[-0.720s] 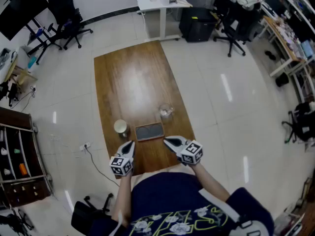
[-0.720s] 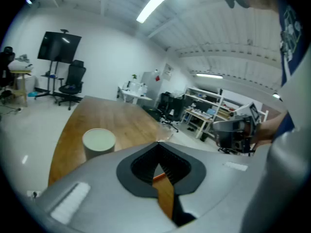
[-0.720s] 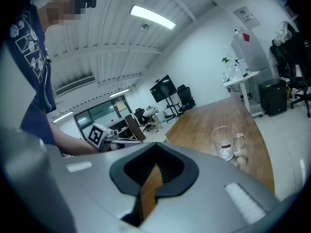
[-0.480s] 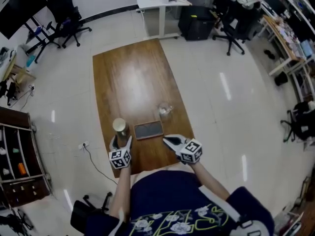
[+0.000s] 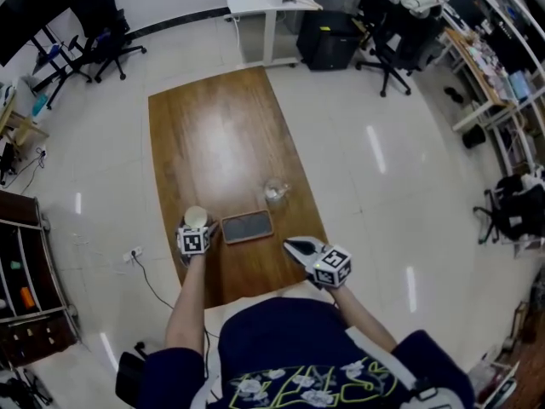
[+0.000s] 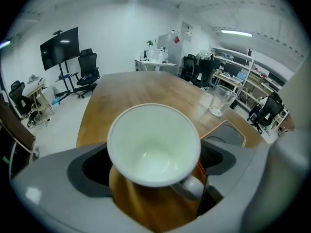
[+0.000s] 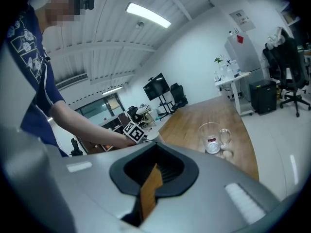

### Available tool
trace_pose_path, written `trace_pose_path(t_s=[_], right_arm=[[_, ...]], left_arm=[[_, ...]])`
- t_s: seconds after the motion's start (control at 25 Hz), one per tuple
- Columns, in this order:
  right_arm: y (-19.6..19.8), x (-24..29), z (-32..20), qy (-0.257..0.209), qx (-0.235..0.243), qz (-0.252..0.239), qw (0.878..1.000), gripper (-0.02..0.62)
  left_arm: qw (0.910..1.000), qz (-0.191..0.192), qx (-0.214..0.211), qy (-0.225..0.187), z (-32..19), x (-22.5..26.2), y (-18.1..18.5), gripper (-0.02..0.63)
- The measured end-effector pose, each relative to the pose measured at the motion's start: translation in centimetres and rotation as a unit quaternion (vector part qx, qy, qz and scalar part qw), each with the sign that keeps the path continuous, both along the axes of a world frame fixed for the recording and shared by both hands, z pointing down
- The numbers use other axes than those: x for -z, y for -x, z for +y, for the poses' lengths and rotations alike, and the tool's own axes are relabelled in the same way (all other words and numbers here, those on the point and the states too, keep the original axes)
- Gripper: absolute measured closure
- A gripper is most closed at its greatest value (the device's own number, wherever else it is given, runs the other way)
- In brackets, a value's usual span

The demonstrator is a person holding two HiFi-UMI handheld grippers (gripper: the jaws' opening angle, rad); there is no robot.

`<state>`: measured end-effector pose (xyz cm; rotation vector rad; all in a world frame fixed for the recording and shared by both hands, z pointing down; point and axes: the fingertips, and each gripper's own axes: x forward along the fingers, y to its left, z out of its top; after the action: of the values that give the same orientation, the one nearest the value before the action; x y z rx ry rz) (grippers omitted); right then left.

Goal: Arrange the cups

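Cups, two: white cup [image 6: 153, 140] inside open left hand-held gripper [image 5: 197, 227], glass mug [image 5: 274, 192]; right hand-held gripper [image 5: 289, 245] closed.

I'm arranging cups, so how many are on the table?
2. A white cup stands near the left edge of the table, between the open jaws of the left gripper; a clear glass mug stands just beyond the dark tray, nearer the right edge. None appears hidden.
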<state>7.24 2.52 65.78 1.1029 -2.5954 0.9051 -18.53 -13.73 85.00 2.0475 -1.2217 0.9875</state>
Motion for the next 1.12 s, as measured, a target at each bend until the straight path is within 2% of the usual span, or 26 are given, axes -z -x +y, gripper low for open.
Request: trace_pose_path(t_s=[0.08,0.16,0.44,0.52,0.64,0.88,1.0,1.12], right_arm=[[-0.5,0.2,0.1,-0.001,-0.009,0.005,1.0,0.595],[-1.0,0.2,0.1,-0.004,-0.016,0.01,1.0,0.595],[-1.5,-1.7,1.6,0.018,-0.032,0.001,0.999,0.595],[-1.2,-1.1,1.2,0.018,-0.031,0.001,0.999,0.595],[-1.1,-1.5,1.0,0.021,-0.028,0.005,0.999,0.595],[-0.2,-2.8,0.5,0.021,-0.014,-0.004,1.0,0.595],[0.6,-1.0,-0.4,0.013,-0.008,-0.007,1.0,0.595],[1.1,-0.7,-0.6,0.01,-0.002,-0.016,1.0,0.595]], left_arm=[[0.9998,-0.017,0.004,-0.005,-0.3,-0.2,0.7,0.09],[0.9998,-0.016,0.011,-0.011,-0.5,-0.1,1.0,0.169],[0.9996,-0.006,-0.011,-0.027,0.2,1.1,0.3,0.172],[0.9984,0.002,-0.038,-0.042,0.7,2.3,-1.1,0.172],[0.993,0.004,-0.103,-0.059,2.5,4.2,-4.2,0.172],[0.9778,0.007,-0.205,-0.039,6.0,5.1,-10.6,0.172],[0.9709,-0.011,-0.239,-0.02,7.1,3.9,-12.0,0.172],[0.9713,-0.024,-0.237,-0.003,7.5,2.7,-11.9,0.172]])
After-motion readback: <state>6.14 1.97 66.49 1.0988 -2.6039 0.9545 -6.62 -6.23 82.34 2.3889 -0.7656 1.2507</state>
